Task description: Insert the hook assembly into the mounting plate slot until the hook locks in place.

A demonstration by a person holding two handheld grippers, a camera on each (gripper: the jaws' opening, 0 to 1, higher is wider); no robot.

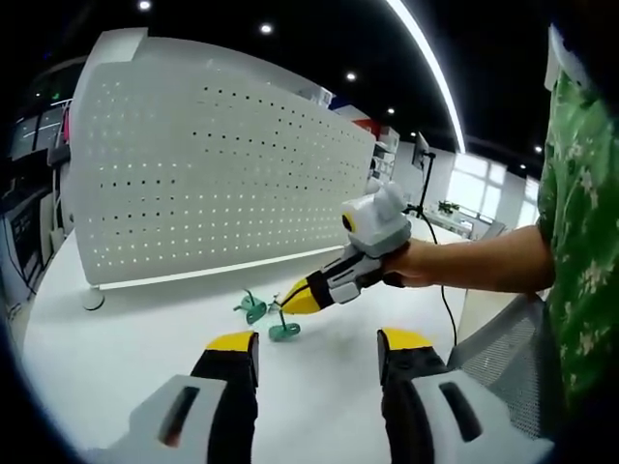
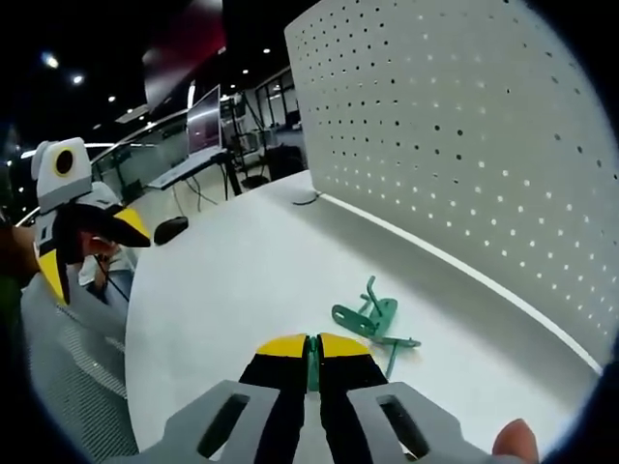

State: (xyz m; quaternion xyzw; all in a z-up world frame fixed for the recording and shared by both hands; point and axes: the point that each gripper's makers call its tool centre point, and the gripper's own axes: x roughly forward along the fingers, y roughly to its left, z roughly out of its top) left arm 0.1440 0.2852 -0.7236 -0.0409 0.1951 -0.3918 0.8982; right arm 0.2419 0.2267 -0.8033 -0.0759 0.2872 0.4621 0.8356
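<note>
The right hand-held gripper (image 2: 311, 346) pinches a green hook (image 2: 312, 363) low over the counter (image 2: 222, 280); the left hand-held gripper (image 1: 319, 340) hangs open, empty. Other green hooks (image 2: 372, 321) lie near the pegboard (image 2: 464, 145). That thin pinch may let the hook twist and miss its slot.

White table (image 1: 116, 348), grey mesh chair (image 2: 73, 387), ceiling lights (image 1: 426, 68) overhead.

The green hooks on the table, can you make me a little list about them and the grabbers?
board: white perforated pegboard panel standing upright on the white table
hooks: green metal hook pieces lying on the table in front of the panel
right gripper: jaws closed on a thin green hook part, low over the table
left gripper: jaws apart, nothing between them
person: hand holding the right gripper, green patterned sleeve
hook in board: not yet
</note>
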